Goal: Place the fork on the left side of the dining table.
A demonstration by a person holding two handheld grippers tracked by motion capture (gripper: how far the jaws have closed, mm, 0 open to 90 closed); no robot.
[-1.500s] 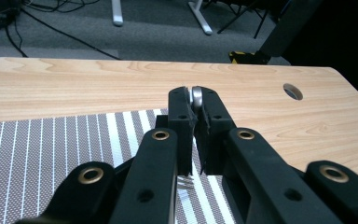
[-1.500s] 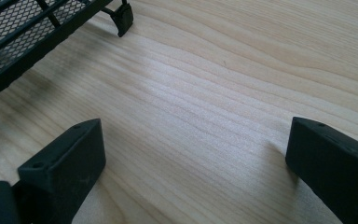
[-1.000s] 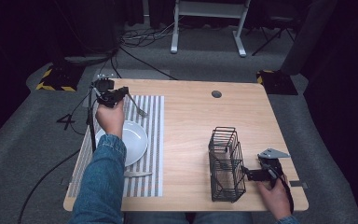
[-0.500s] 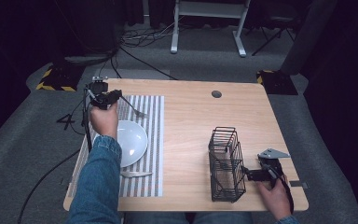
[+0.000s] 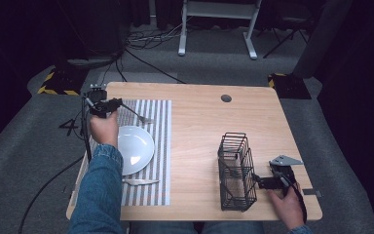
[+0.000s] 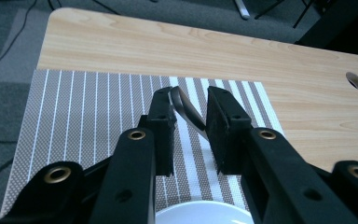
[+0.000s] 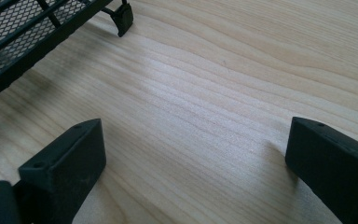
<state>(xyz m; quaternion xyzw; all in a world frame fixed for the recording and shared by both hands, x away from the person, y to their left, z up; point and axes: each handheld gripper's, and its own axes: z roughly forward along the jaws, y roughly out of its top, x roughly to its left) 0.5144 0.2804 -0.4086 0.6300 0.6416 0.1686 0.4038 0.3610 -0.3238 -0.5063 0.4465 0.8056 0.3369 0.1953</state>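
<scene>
My left gripper (image 5: 117,103) (image 6: 191,100) hovers low over the far end of the striped placemat (image 5: 158,146) (image 6: 84,116), just beyond the white plate (image 5: 135,148) (image 6: 205,214). A metal utensil (image 5: 139,116), probably a fork, lies slanting on the mat. Its curved handle end (image 6: 186,109) sits between the jaws. The jaws have just been opening, and a gap shows beside the handle. My right gripper (image 5: 259,180) (image 7: 196,133) rests open and low over bare wood next to the black wire basket (image 5: 234,170) (image 7: 23,32), with nothing between its jaws.
A second piece of cutlery (image 5: 140,181) lies on the mat in front of the plate. The wooden table (image 5: 199,126) has a round cable hole (image 5: 226,98) (image 6: 356,80) near its far edge. A black cable hangs from the left gripper off the table's left side.
The left hand has moved a little left and down, bringing the utensil onto the mat. Its jaws have parted. The right hand has not moved.
</scene>
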